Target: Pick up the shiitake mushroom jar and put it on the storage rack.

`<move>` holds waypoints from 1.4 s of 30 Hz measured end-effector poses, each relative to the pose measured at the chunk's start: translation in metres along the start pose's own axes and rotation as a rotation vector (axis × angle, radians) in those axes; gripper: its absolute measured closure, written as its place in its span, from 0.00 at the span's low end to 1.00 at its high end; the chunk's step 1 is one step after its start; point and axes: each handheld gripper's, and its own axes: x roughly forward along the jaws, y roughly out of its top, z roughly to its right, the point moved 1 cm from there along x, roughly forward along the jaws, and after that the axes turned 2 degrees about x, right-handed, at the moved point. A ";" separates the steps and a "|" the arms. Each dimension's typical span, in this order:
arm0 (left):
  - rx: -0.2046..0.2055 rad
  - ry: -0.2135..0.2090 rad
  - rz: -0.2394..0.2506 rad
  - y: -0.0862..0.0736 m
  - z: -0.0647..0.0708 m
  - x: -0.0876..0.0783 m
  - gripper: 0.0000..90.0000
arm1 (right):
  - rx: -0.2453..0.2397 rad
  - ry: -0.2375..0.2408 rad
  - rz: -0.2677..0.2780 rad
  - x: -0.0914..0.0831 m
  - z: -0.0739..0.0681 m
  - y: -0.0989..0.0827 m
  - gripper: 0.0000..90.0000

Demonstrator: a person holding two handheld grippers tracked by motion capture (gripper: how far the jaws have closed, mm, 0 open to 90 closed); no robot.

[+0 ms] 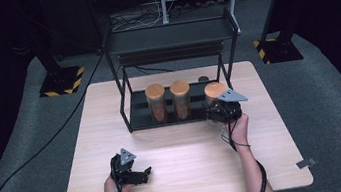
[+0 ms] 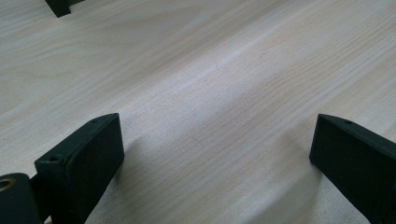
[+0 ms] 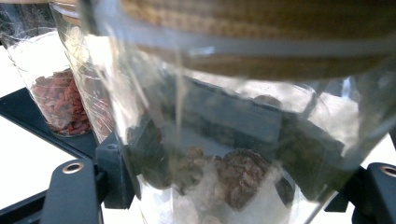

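My right gripper (image 1: pixel 218 105) is shut on a glass jar with a cork lid (image 1: pixel 214 90), held at the right end of the black rack's lower shelf (image 1: pixel 137 116). Up close in the right gripper view, that jar (image 3: pixel 243 116) sits between the two jaws, with brown lumps at its bottom. Two more cork-lidded jars (image 1: pixel 157 103) (image 1: pixel 181 98) holding reddish contents stand side by side on the shelf to its left. My left gripper (image 1: pixel 145 173) rests low over the table near the front left, open, its wide-apart black pads (image 2: pixel 84 163) with bare wood between them.
The black two-tier rack (image 1: pixel 170 35) stands at the back middle of the wooden table (image 1: pixel 181 150). A small dark round object (image 1: pixel 203 79) lies on the table behind the rack. A black cable (image 1: pixel 39 149) runs across the grey floor at the left.
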 end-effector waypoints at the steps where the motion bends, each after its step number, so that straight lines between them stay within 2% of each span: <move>1: 0.000 0.000 0.000 0.000 0.000 0.000 0.02 | -0.001 -0.001 0.001 0.001 0.000 0.000 0.27; 42: -0.001 0.000 0.000 0.000 0.000 0.000 0.02 | -0.005 -0.014 0.002 0.015 -0.003 0.008 0.27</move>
